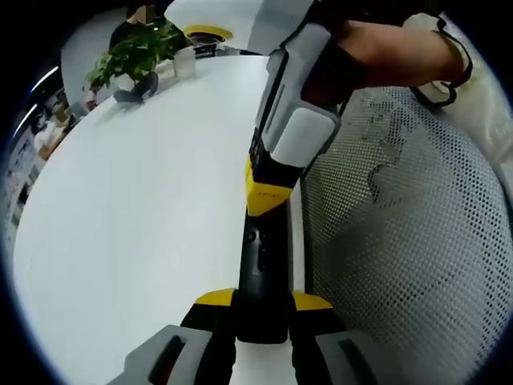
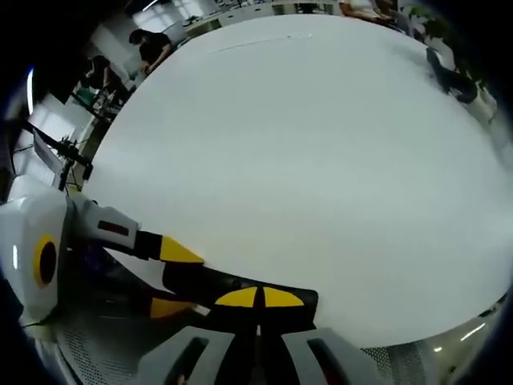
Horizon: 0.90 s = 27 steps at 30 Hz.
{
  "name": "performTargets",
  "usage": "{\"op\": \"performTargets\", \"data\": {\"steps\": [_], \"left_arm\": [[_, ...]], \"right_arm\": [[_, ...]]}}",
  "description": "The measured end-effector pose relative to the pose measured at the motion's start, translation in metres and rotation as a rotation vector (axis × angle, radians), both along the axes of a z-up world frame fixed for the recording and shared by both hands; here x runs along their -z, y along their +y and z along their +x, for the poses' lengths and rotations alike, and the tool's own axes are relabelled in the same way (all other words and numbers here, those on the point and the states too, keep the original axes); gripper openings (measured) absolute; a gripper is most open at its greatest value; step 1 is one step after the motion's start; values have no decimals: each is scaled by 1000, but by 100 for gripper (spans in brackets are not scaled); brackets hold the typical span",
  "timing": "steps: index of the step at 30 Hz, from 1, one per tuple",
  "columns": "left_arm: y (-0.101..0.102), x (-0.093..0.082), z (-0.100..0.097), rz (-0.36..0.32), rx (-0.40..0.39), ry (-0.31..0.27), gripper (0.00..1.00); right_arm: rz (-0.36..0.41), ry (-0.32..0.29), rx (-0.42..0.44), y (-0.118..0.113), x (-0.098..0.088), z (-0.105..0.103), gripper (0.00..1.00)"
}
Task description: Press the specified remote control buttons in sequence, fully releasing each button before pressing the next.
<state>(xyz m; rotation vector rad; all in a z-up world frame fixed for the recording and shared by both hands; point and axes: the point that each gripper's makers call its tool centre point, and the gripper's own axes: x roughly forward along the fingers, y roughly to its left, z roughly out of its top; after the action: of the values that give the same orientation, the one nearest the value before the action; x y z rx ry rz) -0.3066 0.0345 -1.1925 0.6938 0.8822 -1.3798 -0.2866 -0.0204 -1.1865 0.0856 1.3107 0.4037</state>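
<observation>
Your left gripper (image 1: 263, 309) is clamped on the remote control (image 1: 262, 277): in the left gripper view both yellow-tipped jaws press its near end from either side. The remote is black and slim, running straight away from the camera, w/ small buttons just visible on its top face. It sits over the edge of the white table (image 1: 144, 224), between the tabletop and a white mesh chair back (image 1: 409, 233) beside it.

Your right gripper (image 1: 268, 188) comes down from above onto the remote's far end; its yellow tip looks to be touching the top face. A hand (image 1: 385, 52) holds that gripper.

In the right gripper view, your right gripper (image 2: 258, 305) has its two yellow tips side by side, fingers together w/ no gap showing. They sit on the dark remote control (image 2: 216, 285). Left gripper (image 2: 160, 277) enters from the left, its yellow tips on either side of the remote.

Far across the table: a potted plant (image 1: 132, 56) and a white cup (image 1: 184, 60). A person (image 2: 152, 44) is in the bkgd beyond the table (image 2: 321, 160).
</observation>
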Motion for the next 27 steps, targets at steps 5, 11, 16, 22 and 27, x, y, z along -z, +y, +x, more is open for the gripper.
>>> {"op": "performTargets", "data": {"steps": [5,11,16,22,27], "left_arm": [[0,0,0,6,4,-8,23],[0,1,-1,10,6,-21,23],[0,1,-1,16,9,-28,23],[0,1,-1,14,5,-36,23],[0,1,-1,20,13,-38,23]], "right_arm": [[3,5,-7,0,-1,0,0],[54,26,-3,7,-2,-7,0],[65,28,-22,14,-1,-13,0],[81,39,-34,17,-1,-15,0],[90,37,-27,18,0,-15,0]]}}
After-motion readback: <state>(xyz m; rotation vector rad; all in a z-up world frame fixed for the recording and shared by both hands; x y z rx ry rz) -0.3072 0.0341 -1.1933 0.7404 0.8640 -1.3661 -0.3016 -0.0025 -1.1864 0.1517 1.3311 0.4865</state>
